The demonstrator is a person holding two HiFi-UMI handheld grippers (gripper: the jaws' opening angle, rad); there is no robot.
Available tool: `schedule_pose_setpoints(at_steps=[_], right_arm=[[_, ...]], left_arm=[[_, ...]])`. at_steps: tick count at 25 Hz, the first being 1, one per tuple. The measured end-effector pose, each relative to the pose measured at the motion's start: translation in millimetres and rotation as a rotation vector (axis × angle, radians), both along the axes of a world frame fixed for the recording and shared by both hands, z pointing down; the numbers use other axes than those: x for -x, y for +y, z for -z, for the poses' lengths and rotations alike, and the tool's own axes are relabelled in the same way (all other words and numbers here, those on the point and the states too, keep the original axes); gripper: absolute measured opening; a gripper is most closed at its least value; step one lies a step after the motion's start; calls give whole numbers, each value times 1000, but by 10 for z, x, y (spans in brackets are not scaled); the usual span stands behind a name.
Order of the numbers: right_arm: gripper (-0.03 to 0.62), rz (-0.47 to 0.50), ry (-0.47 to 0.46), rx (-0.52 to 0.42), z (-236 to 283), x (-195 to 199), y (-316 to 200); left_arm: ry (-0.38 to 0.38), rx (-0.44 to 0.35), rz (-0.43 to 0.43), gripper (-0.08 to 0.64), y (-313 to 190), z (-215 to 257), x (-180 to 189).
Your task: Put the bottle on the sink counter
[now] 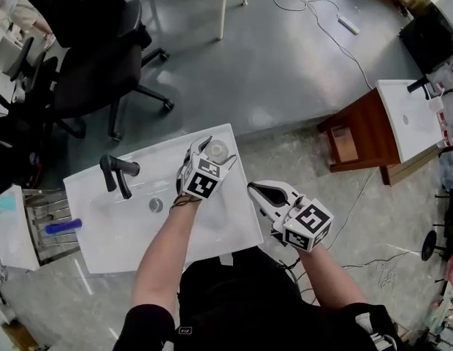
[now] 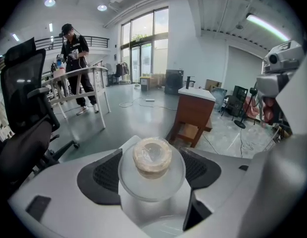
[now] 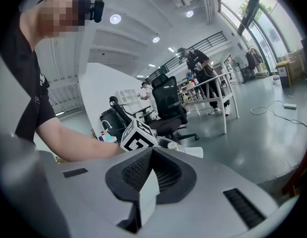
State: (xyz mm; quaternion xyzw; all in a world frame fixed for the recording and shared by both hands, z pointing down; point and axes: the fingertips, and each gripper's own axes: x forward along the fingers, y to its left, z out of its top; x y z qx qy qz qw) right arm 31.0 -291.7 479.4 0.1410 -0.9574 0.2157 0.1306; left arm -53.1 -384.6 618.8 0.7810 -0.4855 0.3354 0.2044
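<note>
A clear bottle with a pale round cap stands upright between the jaws of my left gripper, which is shut on it. It is at the far right corner of the white sink counter; I cannot tell whether its base touches the counter. In the left gripper view the bottle fills the gap between the two dark pads. My right gripper is shut and empty, just off the counter's right edge; its jaws are pressed together.
A black faucet and a drain sit in the basin. A blue item lies on a rack to the left. Black office chairs stand behind. A second sink cabinet is at the right.
</note>
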Motion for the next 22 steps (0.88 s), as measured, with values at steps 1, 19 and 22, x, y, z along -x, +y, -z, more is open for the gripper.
schedule_pose_setpoints(at_steps=[1,19,22], right_arm=[[14,4,-1,-1,14,-8,-16],[14,84,-34,-34,294,12,121],[14,81,-35,-50,347,28,147]], left_arm=[[-2,1,6,341,4,17,9],[108,-95,108,339,304,657,104],[157,-178,135,337,405,998,91]])
